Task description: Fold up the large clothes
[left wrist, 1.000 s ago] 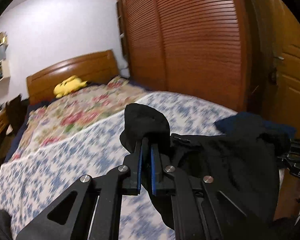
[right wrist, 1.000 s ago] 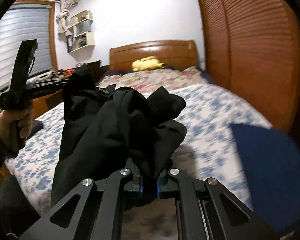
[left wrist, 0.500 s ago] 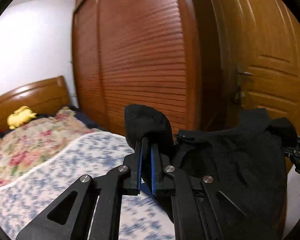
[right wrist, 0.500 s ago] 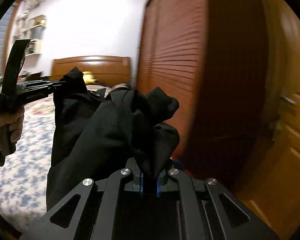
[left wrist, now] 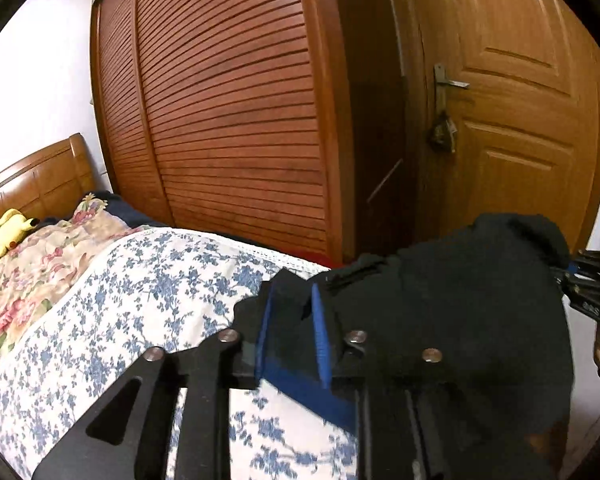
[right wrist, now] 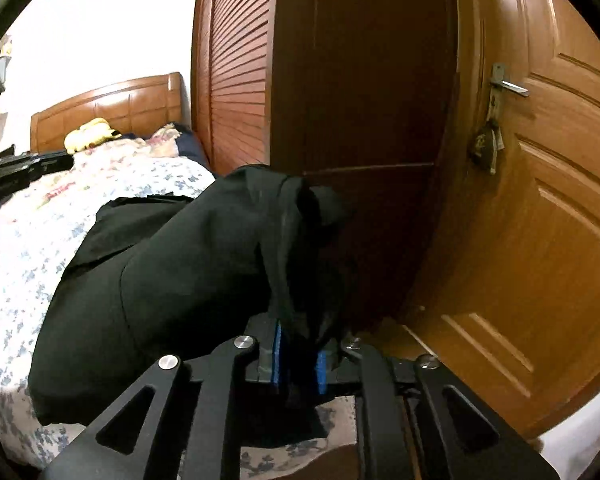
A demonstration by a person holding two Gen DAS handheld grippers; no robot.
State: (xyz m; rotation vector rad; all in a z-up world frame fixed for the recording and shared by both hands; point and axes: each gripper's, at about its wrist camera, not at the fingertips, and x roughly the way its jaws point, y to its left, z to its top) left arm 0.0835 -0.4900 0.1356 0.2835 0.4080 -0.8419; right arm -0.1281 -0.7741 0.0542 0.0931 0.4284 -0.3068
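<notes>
Left claw (left wrist: 290, 326) opening, black garment (left wrist: 460, 300), floral bedspread (left wrist: 140, 280), louvred wardrobe (left wrist: 228, 112)

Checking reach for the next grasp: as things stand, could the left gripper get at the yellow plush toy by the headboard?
Probably not right away. The left gripper, jaws opening, has the black garment at its pads, and the yellow plush toy lies far up the bed, with bare quilt between.

Floral bedspread (left wrist: 148, 280) on bed, wooden headboard (right wrist: 112, 108), yellow plush toy (left wrist: 6, 232) at pillows. Slatted wardrobe (left wrist: 228, 112) beside panelled door (right wrist: 548, 208), lever handle (left wrist: 450, 80).
</notes>
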